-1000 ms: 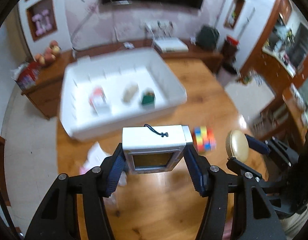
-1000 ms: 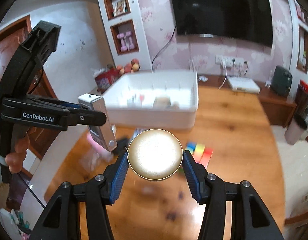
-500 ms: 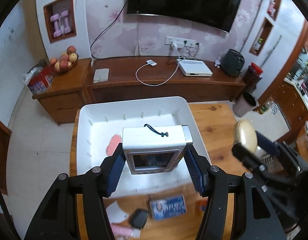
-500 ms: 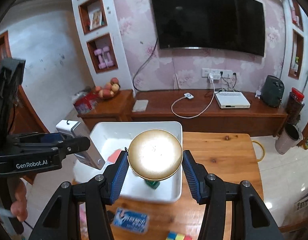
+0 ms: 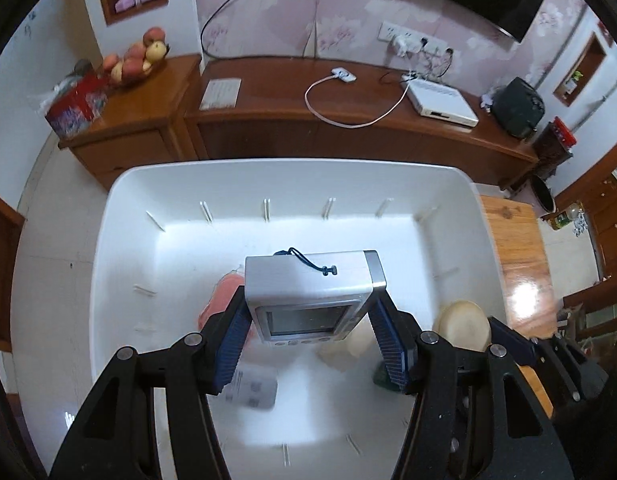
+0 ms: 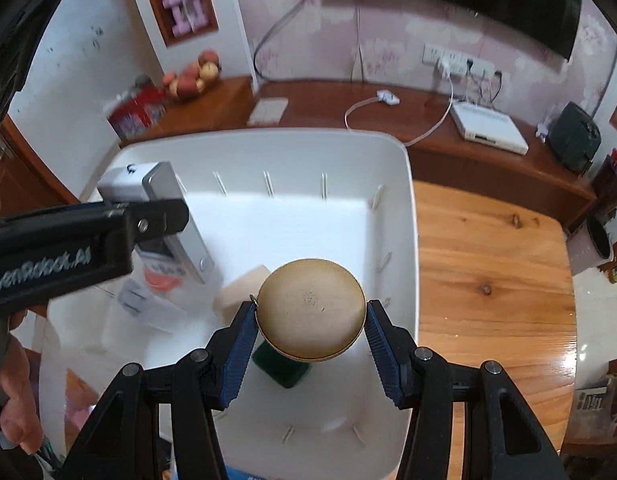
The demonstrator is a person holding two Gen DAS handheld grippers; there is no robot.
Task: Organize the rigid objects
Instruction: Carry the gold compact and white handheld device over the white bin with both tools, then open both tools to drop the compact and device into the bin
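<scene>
My left gripper (image 5: 310, 344) is shut on a silver handheld device with a small screen (image 5: 308, 292), held over the middle of the white bin (image 5: 268, 176). In the right wrist view the same device (image 6: 164, 216) shows at the left, clamped by the left gripper. My right gripper (image 6: 311, 336) is shut on a round gold tin (image 6: 311, 314), above the bin's right half (image 6: 404, 200). The tin (image 5: 464, 328) also appears at the right of the left wrist view. Inside the bin lie a pink object (image 5: 224, 296), a beige block (image 6: 240, 292), a dark green object (image 6: 282, 368) and a white packet (image 5: 252, 390).
The bin sits on a wooden table (image 6: 488, 280). Behind it runs a low wooden cabinet (image 5: 348, 120) with a white box (image 5: 440, 102), a cable, a fruit bowl (image 5: 136, 58) and a red box (image 5: 74, 106). A hand (image 6: 16, 408) holds the left gripper.
Both grippers have moved forward from above the table to over the bin and dropped lower. Each still holds its object. The coloured cube and blue card have left the view.
</scene>
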